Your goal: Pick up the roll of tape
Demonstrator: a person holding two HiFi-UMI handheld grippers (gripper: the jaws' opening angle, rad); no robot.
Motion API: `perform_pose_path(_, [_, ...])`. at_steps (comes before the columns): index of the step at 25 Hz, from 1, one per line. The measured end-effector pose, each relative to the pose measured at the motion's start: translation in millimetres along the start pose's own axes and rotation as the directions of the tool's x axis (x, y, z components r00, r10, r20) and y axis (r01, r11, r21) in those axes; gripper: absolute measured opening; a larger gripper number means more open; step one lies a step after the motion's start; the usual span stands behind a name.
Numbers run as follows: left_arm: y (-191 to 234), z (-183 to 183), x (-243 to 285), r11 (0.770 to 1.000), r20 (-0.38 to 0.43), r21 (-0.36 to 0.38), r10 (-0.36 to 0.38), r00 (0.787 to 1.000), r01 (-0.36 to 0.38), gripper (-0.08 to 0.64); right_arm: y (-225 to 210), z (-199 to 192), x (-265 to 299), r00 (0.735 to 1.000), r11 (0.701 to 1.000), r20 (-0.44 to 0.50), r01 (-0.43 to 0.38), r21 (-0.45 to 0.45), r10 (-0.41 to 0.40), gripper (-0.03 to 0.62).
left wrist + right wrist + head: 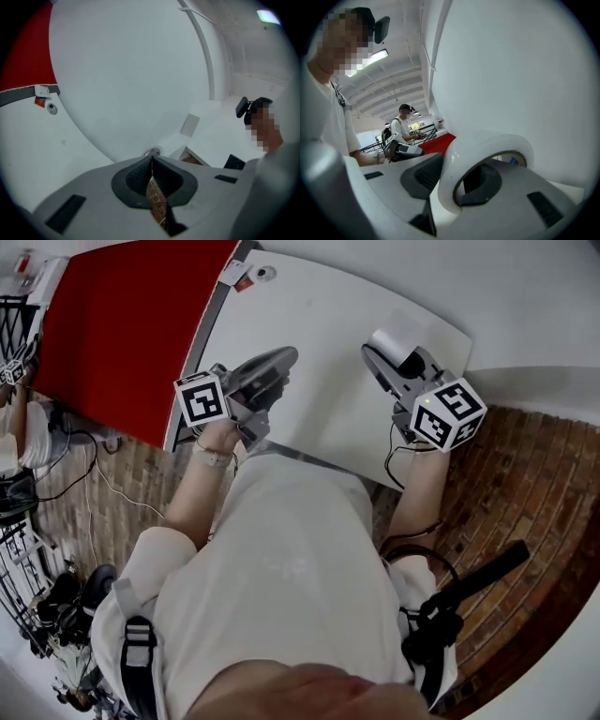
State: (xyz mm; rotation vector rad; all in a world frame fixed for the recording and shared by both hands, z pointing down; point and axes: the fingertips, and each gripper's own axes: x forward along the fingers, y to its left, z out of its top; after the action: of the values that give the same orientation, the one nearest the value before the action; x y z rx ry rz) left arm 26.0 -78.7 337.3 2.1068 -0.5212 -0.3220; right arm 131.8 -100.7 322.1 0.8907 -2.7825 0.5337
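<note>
One tape roll (487, 145); two grippers (281, 362) (394, 357); one table (328, 315)

The left claw (279, 362) hung over the bench's (319, 315) near edge. The right claw (386, 357) was to its right, the tape (394, 343) between its jaws. A carpet (122, 324) lay left of the bench.

**One Pair Shut, One Pair Gripping**

Holding the left gripper (286, 358) at centre frame in the head view, jaws pressed together (nothing between them). Clamping the right gripper (382, 357) at upper right onto the roll of tape (395, 344). Reaching left forearm (197, 493) and right forearm (419, 486) up-frame.
</note>
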Motion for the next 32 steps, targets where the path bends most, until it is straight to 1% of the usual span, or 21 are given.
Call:
perform_pose_path(3, [-15.7, 6.2, 13.1, 0.998, -0.025, 0.049, -0.024, 0.999, 0.026, 0.008, 3.0, 14.3, -19.3, 0.999, 1.000, 0.049, 0.020, 0.017, -0.021, 0.121])
perform_pose_path(7, [-36.5, 10.8, 28.8, 0.994, -0.052, 0.078, -0.066, 0.996, 0.070, 0.008, 12.9, 33.6, -45.6, 0.990, 0.998, 0.135, 0.039, 0.042, -0.045, 0.121])
perform_pose_path(11, [-57.6, 17.7, 45.0, 0.987, -0.086, 0.095, -0.121, 0.989, 0.129, 0.008, 20.2, 57.6, -71.4, 0.967, 0.995, 0.242, 0.067, 0.070, -0.082, 0.121])
perform_pose_path(13, [-63.7, 18.3, 48.0, 0.985, -0.097, 0.084, -0.143, 0.985, 0.151, 0.008, 24.6, 63.8, -80.6, 0.954, 0.993, 0.279, 0.092, 0.080, -0.111, 0.121])
perform_pose_path(15, [-72.5, 21.5, 50.5, 0.980, -0.108, 0.102, -0.162, 0.981, 0.173, 0.008, 30.7, 68.5, -89.5, 0.943, 0.991, 0.309, 0.103, 0.086, -0.125, 0.121])
perform_pose_path(19, [-83.4, 23.3, 50.9, 0.975, -0.107, 0.108, -0.181, 0.978, 0.193, 0.008, 41.2, 81.7, -104.0, 0.918, 0.990, 0.381, 0.068, 0.121, -0.110, 0.121])
perform_pose_path(22, [-89.5, 23.8, 51.9, 0.972, -0.114, 0.116, -0.194, 0.974, 0.207, 0.008, 44.1, 86.8, -113.8, 0.900, 0.987, 0.419, 0.062, 0.147, -0.119, 0.121])
perform_pose_path(24, [-95.8, 23.5, 53.6, 0.967, -0.122, 0.118, -0.210, 0.970, 0.224, 0.008, 46.2, 89.2, -122.3, 0.884, 0.985, 0.450, 0.057, 0.161, -0.125, 0.121])
perform_pose_path(27, [-98.8, 23.3, 56.6, 0.966, -0.129, 0.116, -0.217, 0.968, 0.232, 0.008, 49.5, 93.5, -132.8, 0.857, 0.983, 0.502, 0.028, 0.180, -0.116, 0.121])
perform_pose_path(32, [-101.4, 20.5, 59.0, 0.961, -0.139, 0.105, -0.239, 0.961, 0.255, 0.008, 53.1, 96.7, -142.1, 0.823, 0.981, 0.558, -0.007, 0.195, -0.105, 0.121])
